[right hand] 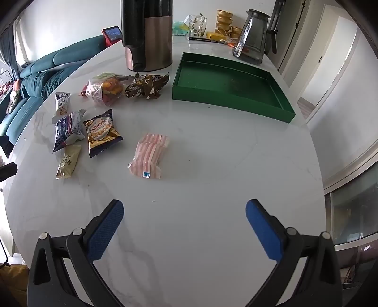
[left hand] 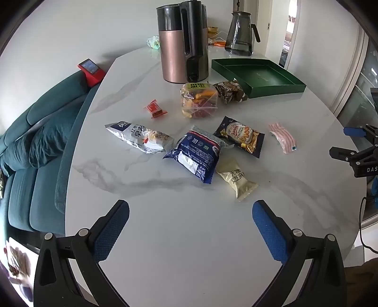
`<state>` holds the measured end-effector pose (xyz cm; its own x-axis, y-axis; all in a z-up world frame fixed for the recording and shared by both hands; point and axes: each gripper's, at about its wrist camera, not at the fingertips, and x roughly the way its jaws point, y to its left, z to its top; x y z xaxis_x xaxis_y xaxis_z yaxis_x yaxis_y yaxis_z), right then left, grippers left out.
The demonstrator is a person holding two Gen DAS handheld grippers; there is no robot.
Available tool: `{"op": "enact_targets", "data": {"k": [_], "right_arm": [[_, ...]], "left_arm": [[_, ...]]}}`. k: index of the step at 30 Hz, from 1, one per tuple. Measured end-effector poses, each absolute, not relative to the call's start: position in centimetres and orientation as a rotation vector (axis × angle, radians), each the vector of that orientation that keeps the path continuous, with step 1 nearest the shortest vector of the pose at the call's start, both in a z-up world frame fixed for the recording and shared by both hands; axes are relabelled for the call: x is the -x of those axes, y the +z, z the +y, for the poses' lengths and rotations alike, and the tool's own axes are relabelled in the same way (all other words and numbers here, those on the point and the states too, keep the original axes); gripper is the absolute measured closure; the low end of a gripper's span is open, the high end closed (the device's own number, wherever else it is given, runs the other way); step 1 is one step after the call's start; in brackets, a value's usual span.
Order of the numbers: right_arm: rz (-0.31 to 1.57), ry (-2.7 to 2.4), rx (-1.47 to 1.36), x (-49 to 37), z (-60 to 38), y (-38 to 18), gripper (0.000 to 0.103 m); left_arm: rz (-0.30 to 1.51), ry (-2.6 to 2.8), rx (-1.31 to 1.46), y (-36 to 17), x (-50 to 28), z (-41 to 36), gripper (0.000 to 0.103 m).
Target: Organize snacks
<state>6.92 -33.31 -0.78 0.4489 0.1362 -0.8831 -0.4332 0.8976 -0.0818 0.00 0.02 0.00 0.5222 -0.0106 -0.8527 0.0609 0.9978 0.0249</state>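
Several snack packets lie on a white marble table (left hand: 189,236). In the left wrist view: a blue packet (left hand: 196,155), a white-blue packet (left hand: 139,137), a Danisa cookie packet (left hand: 241,135), a beige packet (left hand: 236,179), a pink striped packet (left hand: 282,137), a small red packet (left hand: 154,108), a clear bag of coloured snacks (left hand: 198,100) and a brown packet (left hand: 230,92). An empty green tray (left hand: 259,78) stands behind them. My left gripper (left hand: 190,210) is open, short of the packets. My right gripper (right hand: 184,207) is open, short of the pink striped packet (right hand: 150,158). The green tray (right hand: 231,87) lies beyond.
A copper-and-black kettle (left hand: 183,42) and a glass jug (left hand: 241,33) stand at the back of the table. A teal sofa (left hand: 40,146) runs along the left edge with a red device (left hand: 91,70) on it. Gold bowls (right hand: 224,21) sit far back.
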Motion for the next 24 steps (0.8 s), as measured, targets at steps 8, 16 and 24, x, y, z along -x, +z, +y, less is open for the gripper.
{"op": "enact_targets", "data": {"k": [8,16,24], "right_arm": [[1.055,0.361,0.318,-6.94,-33.51,-0.72,0.0],[1.057,0.35,0.321,-6.97,-33.33,-0.66,0.0],[1.057,0.351,0.317,-6.88,-33.5,-0.93,0.0]], "left_arm": [[1.028,-0.053,-0.055,-0.12,-0.18,0.4,0.001],[1.035,-0.028,-0.065,-0.18,-0.09,0.31,0.001],[1.036,-0.032,-0.055,-0.43,-0.16,0.46,0.001]]}}
